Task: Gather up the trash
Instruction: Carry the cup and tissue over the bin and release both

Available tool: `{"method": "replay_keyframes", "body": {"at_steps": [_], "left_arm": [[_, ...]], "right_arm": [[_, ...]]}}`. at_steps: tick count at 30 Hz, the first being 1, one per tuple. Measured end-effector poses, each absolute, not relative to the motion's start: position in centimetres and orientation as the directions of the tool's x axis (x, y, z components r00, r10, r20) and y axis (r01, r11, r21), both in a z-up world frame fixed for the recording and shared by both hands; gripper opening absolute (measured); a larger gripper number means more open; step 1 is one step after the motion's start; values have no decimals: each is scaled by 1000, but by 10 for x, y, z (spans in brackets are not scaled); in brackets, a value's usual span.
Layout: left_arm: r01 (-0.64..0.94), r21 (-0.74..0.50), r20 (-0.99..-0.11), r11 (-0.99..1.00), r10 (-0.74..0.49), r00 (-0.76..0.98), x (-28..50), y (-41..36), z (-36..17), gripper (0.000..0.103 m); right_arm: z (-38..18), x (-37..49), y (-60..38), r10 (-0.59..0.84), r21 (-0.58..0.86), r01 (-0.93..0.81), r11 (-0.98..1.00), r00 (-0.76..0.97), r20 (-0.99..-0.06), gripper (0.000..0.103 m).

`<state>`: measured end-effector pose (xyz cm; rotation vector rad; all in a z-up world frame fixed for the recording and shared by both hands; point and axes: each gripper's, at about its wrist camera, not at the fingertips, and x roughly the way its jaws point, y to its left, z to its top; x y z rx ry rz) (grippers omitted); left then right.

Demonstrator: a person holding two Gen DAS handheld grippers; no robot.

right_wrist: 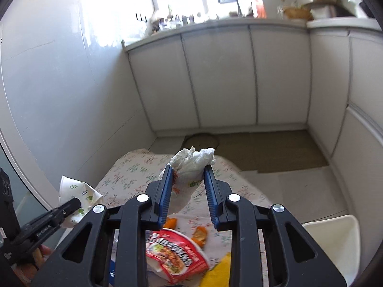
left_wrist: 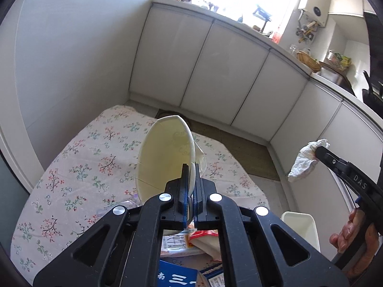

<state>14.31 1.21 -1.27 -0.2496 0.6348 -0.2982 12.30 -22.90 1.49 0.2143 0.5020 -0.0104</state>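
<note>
Below the right tool (right_wrist: 189,167), pinching a crumpled white tissue wad (right_wrist: 192,161), lie a red snack wrapper (right_wrist: 177,254) and orange peels (right_wrist: 199,235); the left tool (left_wrist: 190,167) clamps a flattened cream paper cup (left_wrist: 165,155).

Blue box (left_wrist: 178,276) cut off by bottom edge of left wrist view, print only partly legible. Red snack packet (right_wrist: 176,254) half hidden behind right gripper (right_wrist: 189,174) linkage. Windowsill clutter (right_wrist: 172,20) blown out, unidentifiable.
</note>
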Motion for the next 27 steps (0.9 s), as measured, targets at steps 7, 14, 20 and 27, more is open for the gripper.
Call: {"method": "replay_keyframes", "body": {"at_steps": [7, 14, 20, 27], "left_arm": [[257, -322, -522, 911, -397, 754, 120, -16, -7, 2], [325, -333, -534, 885, -461, 709, 102, -57, -10, 2], [397, -313, -536, 863, -506, 676, 86, -97, -8, 2], [475, -298, -552, 828, -556, 622, 73, -152, -11, 2]], "right_arm": [[24, 72, -265, -142, 108, 205, 973, 896, -421, 27], [15, 29, -310, -316, 33, 361, 932, 854, -413, 27], [4, 3, -347, -417, -10, 455, 891, 808, -415, 27], [-17, -14, -382, -451, -17, 505, 863, 754, -478, 31]]}}
